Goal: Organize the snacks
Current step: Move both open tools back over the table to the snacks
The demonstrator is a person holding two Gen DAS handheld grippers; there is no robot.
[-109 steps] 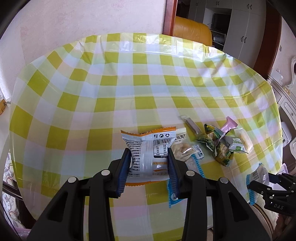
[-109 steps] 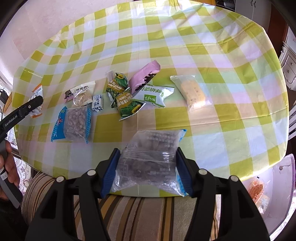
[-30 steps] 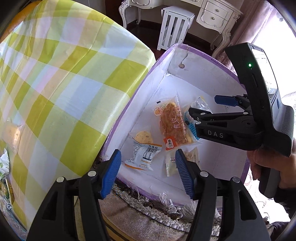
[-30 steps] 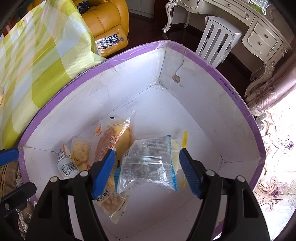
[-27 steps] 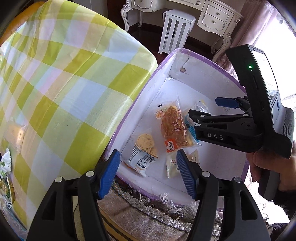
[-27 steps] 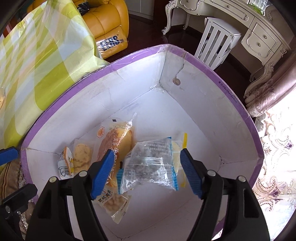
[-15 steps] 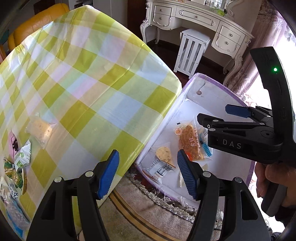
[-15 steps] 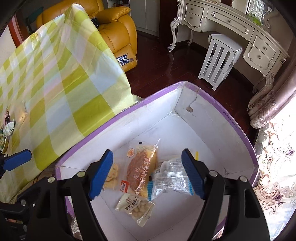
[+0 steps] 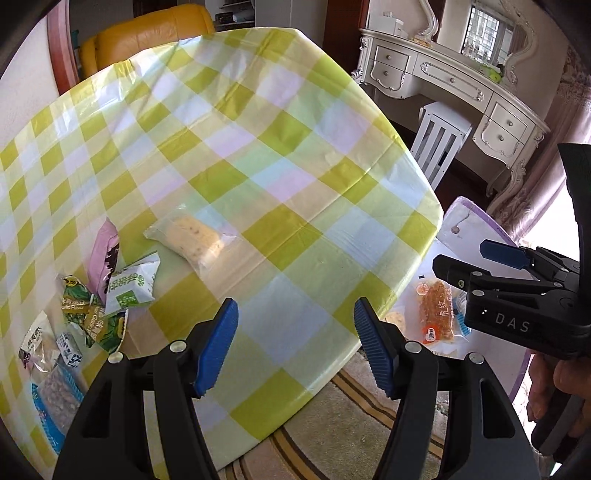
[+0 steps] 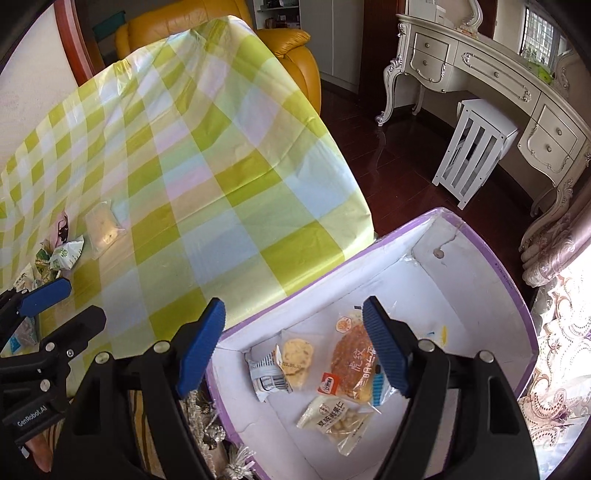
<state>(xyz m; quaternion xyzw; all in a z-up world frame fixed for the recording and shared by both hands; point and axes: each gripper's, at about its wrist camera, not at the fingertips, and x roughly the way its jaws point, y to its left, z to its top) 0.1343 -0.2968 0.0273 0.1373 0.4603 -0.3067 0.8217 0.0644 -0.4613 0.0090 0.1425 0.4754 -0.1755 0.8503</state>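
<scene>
Both grippers are open and empty. My left gripper (image 9: 295,343) hovers over the near right edge of the checked table (image 9: 280,155); it also shows in the right wrist view (image 10: 55,302). My right gripper (image 10: 291,347) is above the purple-rimmed white box (image 10: 491,266), and shows in the left wrist view (image 9: 476,258). In the box lie an orange bread packet (image 10: 352,360), a cracker packet (image 10: 277,365) and a nut packet (image 10: 334,411). On the table are a clear cake packet (image 9: 192,240), a white-green packet (image 9: 131,286), a pink packet (image 9: 103,254) and several others at the left (image 9: 55,347).
The box stands on a striped rug (image 9: 332,435) below the table's right edge. A white stool (image 10: 472,144) and a white dresser (image 10: 498,74) stand behind it. A yellow armchair (image 10: 221,22) is at the table's far end. A curtain (image 10: 554,240) hangs at the right.
Both grippers let go of their packets into the box, then lifted and swung back left. The table now fills most of the left wrist view.
</scene>
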